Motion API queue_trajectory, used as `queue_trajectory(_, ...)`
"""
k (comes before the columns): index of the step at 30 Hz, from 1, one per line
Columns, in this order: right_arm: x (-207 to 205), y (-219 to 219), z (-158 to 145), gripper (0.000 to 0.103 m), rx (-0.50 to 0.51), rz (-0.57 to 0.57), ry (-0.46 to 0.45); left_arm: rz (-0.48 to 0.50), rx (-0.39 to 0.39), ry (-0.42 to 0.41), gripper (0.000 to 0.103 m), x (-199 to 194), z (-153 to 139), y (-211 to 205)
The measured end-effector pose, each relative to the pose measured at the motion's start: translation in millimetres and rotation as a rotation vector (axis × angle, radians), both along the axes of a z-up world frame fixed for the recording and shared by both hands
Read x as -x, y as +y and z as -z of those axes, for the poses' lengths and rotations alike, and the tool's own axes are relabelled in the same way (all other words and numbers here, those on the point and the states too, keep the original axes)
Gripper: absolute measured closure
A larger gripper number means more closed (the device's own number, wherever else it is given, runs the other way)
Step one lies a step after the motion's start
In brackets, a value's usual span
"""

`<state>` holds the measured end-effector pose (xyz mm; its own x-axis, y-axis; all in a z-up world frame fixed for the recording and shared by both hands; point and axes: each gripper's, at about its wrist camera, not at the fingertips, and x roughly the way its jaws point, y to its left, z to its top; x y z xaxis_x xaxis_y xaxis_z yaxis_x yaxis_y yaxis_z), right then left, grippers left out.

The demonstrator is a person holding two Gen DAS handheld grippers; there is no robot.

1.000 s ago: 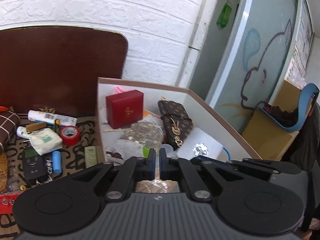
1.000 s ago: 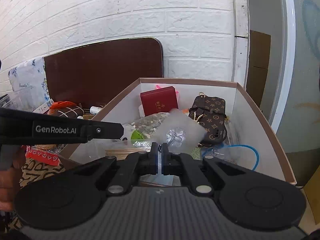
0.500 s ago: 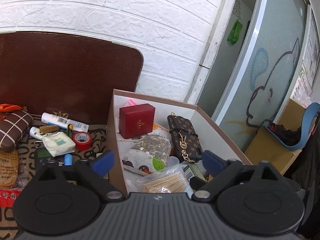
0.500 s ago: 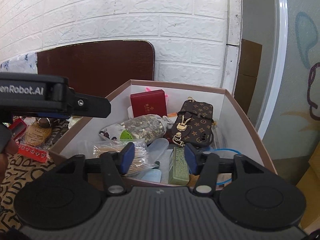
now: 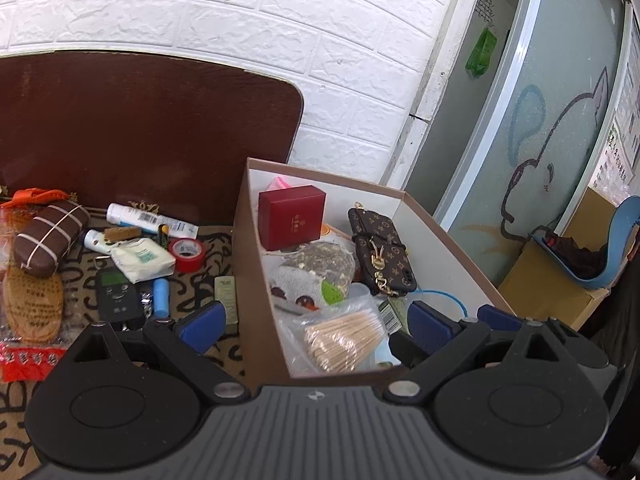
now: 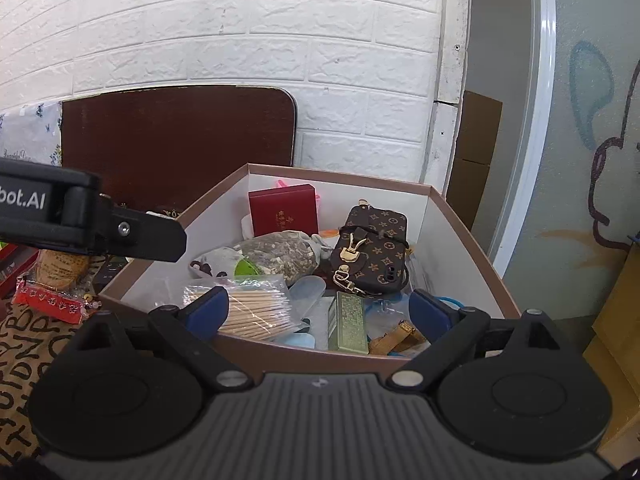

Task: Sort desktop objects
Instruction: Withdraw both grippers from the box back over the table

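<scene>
Both grippers — left gripper (image 5: 312, 322), right gripper (image 6: 318, 306) — hang with jaws spread, empty, over the box (image 5: 448, 236). Next I'd reach left-of-frame for the blue tube (image 5: 161, 291) on the desk — approach low.

Left gripper (image 6: 176, 240): I am seeing only one black finger and part of its printed label in the right wrist view; the frame's left edge is cutting off the rest.
Box (image 5: 256, 280) near corner: my left gripper body is covering it.
Blue cable (image 6: 450, 302): it is running under my right gripper's finger, so I am losing its end.
Red packet (image 5: 28, 362): the left edge is clipping it, and its print is reading too small for me.
Green box (image 6: 347, 322) lettering: it is staying too fine to read.
Items under the toothpick bag (image 5: 344, 340): they are lying hidden.
</scene>
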<state>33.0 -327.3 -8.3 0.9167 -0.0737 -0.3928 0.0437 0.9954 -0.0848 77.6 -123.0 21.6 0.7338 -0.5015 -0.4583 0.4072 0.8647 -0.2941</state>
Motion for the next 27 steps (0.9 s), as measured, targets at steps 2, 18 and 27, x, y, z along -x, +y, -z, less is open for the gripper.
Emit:
queue_trajectory(2, 2.6, 3.9, -0.8, 0.008, 0.004, 0.002, -0.002, -0.001, 0.0, 0.008, 0.003, 3.4, -0.1, 4.4)
queue_trajectory(18, 28.6, 46.2, -12.5, 0.008, 0.045, -0.01, -0.037, -0.035, -0.002, 0.011, 0.003, 44.4, -1.1, 48.8)
queue_trajectory(27, 46.8, 108.4, -13.5, 0.008, 0.15, -0.177, -0.097, -0.153, 0.095, 0.034, 0.003, 63.9, 21.4, 110.5)
